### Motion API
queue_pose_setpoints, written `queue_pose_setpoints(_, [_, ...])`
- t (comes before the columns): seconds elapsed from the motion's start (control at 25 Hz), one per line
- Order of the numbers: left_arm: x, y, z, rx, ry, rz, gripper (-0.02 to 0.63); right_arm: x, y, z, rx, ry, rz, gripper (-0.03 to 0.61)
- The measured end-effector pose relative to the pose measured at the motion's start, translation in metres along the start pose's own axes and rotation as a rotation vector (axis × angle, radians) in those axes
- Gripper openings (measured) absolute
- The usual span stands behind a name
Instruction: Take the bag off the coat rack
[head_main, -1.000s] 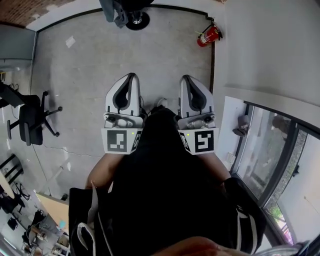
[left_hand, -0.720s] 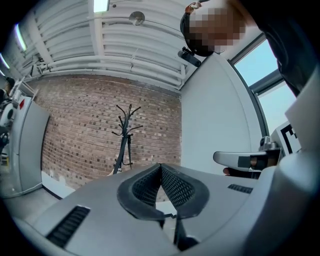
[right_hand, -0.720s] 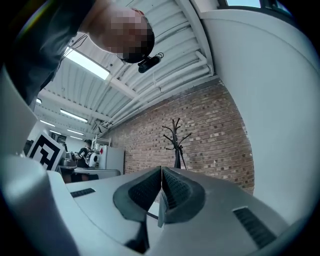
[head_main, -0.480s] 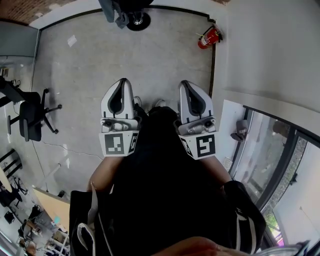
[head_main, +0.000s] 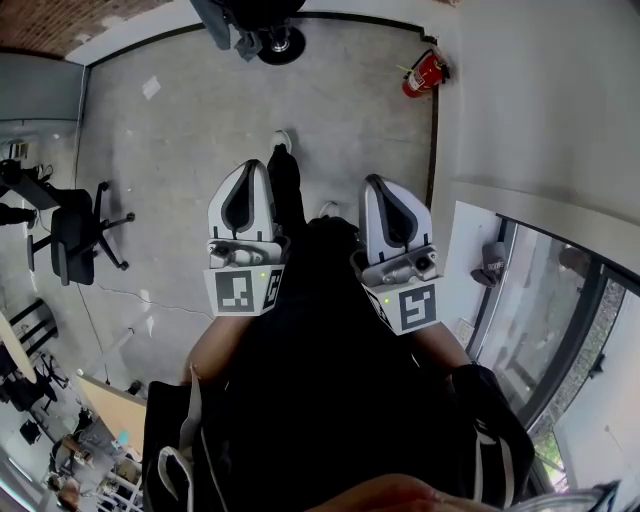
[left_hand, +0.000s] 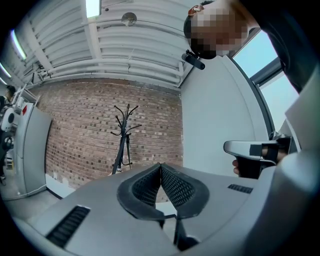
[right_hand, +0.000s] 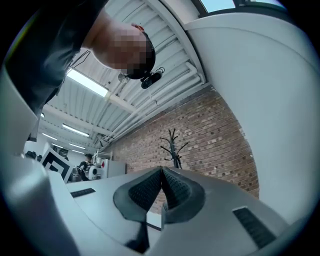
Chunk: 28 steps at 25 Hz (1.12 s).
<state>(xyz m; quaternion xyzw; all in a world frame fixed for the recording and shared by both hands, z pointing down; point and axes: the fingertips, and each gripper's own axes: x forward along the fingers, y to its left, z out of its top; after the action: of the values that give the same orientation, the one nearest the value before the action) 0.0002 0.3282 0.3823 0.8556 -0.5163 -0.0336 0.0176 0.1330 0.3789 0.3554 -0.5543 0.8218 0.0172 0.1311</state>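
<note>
The black coat rack (left_hand: 123, 136) stands far ahead against a brick wall, thin, with bare-looking hooks; it shows in the right gripper view as the coat rack (right_hand: 173, 145) too. In the head view its round base (head_main: 279, 41) is at the top edge, with a dark grey hanging thing (head_main: 222, 18) beside it that may be the bag. My left gripper (head_main: 251, 167) and right gripper (head_main: 379, 184) are held side by side at waist height, far from the rack. Both are shut and hold nothing: left gripper (left_hand: 161, 169), right gripper (right_hand: 161, 174).
A red fire extinguisher (head_main: 421, 71) stands by the right wall. An office chair (head_main: 76, 234) is at the left, a window (head_main: 545, 330) at the right. The person's leg and shoe (head_main: 283, 141) reach forward between the grippers. A black bag with white straps (head_main: 170, 440) hangs at the person's side.
The person's leg and shoe have stepped forward between the grippers. Both grippers have shifted slightly, the right one tilting a little. Both stay shut.
</note>
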Motion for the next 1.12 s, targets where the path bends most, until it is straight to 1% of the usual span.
queue_pose_setpoints(0.08, [0.006, 0.000, -0.002, -0.002, 0.000, -0.008, 0.020, -0.001, -0.013, -0.002, -0.006, 0.010, -0.048, 0.020])
queue_pose_setpoints(0.2, [0.017, -0.002, -0.009, -0.012, 0.008, -0.030, 0.020, 0.000, -0.028, -0.010, 0.004, 0.039, -0.085, 0.020])
queue_pose_setpoints(0.28, [0.028, -0.001, -0.012, -0.020, 0.006, -0.042, 0.020, 0.005, -0.033, -0.011, -0.001, 0.038, -0.093, 0.020])
queue_pose_setpoints(0.36, [0.040, 0.003, -0.015, -0.033, 0.002, -0.052, 0.020, 0.015, -0.035, -0.011, -0.027, 0.038, -0.089, 0.020])
queue_pose_setpoints(0.48, [0.064, 0.012, -0.021, -0.054, 0.001, -0.063, 0.020, 0.038, -0.046, -0.018, -0.076, 0.066, -0.098, 0.020])
queue_pose_setpoints(0.52, [0.073, 0.015, -0.022, -0.047, -0.004, -0.067, 0.020, 0.048, -0.052, -0.022, -0.088, 0.079, -0.109, 0.020])
queue_pose_setpoints(0.6, [0.093, 0.020, -0.019, 0.003, -0.034, -0.086, 0.019, 0.070, -0.067, -0.028, -0.094, 0.094, -0.130, 0.020])
queue_pose_setpoints(0.68, [0.117, 0.024, -0.015, 0.060, -0.062, -0.125, 0.020, 0.097, -0.081, -0.033, -0.096, 0.090, -0.138, 0.020])
queue_pose_setpoints(0.76, [0.146, 0.037, -0.014, 0.066, -0.062, -0.151, 0.020, 0.130, -0.091, -0.035, -0.100, 0.085, -0.136, 0.020])
queue_pose_setpoints(0.88, [0.188, 0.067, -0.011, 0.060, -0.043, -0.137, 0.020, 0.178, -0.099, -0.038, -0.101, 0.089, -0.122, 0.020])
queue_pose_setpoints(0.96, [0.215, 0.084, -0.002, 0.083, -0.049, -0.137, 0.020, 0.211, -0.105, -0.040, -0.100, 0.099, -0.126, 0.020])
queue_pose_setpoints(1.04, [0.241, 0.095, 0.006, 0.120, -0.054, -0.166, 0.020, 0.246, -0.111, -0.044, -0.098, 0.110, -0.126, 0.020])
queue_pose_setpoints(1.12, [0.267, 0.109, 0.008, 0.116, -0.035, -0.186, 0.020, 0.282, -0.113, -0.053, -0.063, 0.128, -0.083, 0.020])
